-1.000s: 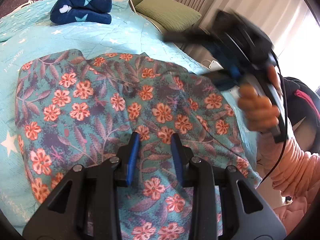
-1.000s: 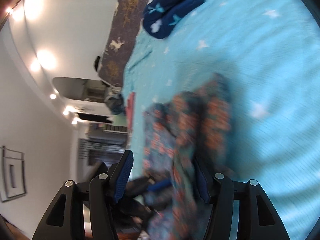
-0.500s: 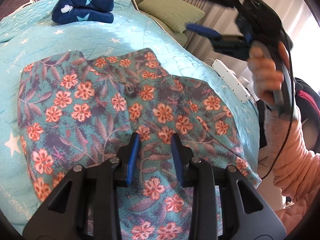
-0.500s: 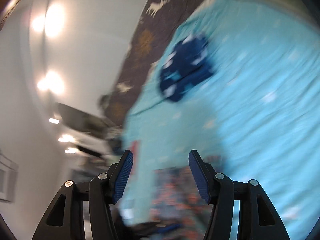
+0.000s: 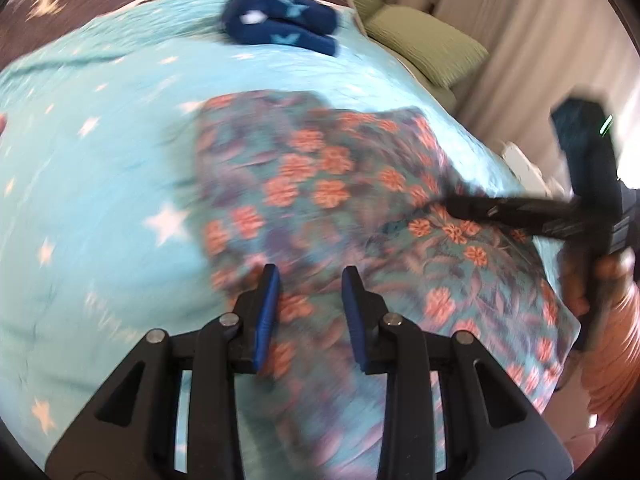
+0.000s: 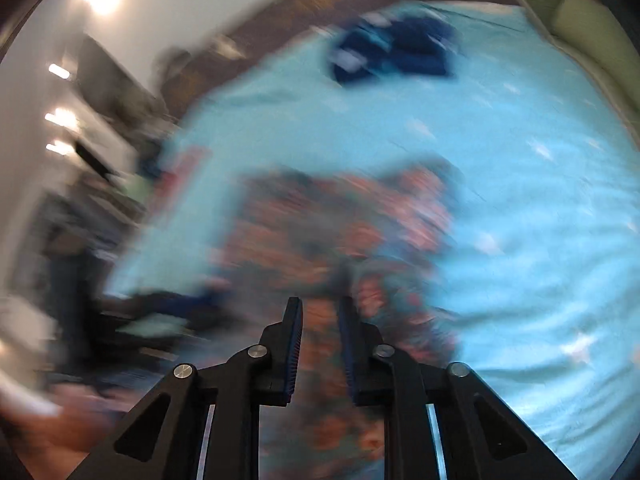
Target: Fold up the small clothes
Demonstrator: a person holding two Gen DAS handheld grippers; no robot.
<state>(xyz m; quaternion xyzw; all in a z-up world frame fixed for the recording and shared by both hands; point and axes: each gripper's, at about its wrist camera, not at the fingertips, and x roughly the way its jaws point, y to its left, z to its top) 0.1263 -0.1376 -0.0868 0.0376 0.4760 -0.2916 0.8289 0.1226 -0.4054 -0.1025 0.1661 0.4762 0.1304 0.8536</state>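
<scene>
On our turquoise star-print bedspread (image 5: 100,200) the floral garment (image 5: 320,184) lies spread at the middle, a folded navy star-print piece (image 5: 280,26) far behind it, our left gripper (image 5: 308,280) partly open over the cloth holding nothing, our right gripper (image 6: 320,304) closing narrowly on the garment's fabric.

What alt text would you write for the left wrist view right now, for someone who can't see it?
A floral garment lies spread on a turquoise star-print bedspread, with the left gripper above its near edge, fingers apart. At right, the right gripper reaches onto the cloth from a person's hand. A folded navy star-print item sits at the far end; the picture is motion-blurred.
</scene>
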